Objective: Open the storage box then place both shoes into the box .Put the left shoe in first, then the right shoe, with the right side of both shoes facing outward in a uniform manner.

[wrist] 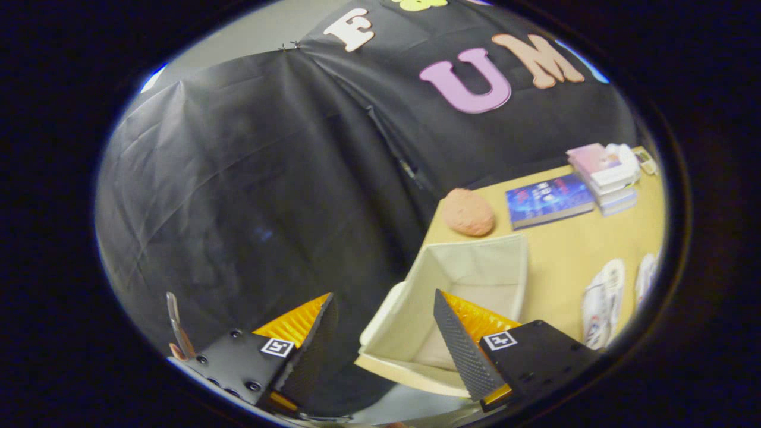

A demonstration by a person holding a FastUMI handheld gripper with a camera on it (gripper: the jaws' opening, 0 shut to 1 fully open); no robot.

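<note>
The gripper (386, 333) is held tilted above the near corner of the bench (571, 249), its fingers (458, 351) spread wide with nothing between them. Just ahead of them, partly behind the right finger, the storage box (469, 273) stands at the bench corner with its top already open and its pale inside bare, so the opening step is judged done and neither shoe has gone in. The shoes (606, 303) are laid side by side on the bench, beyond and to the right of the right finger, well apart from the box; which is the left one cannot be told. Farther beyond the box a pink rounded object (468, 212), a blue book (550, 200) and a stack of books (606, 172) are seen.
</note>
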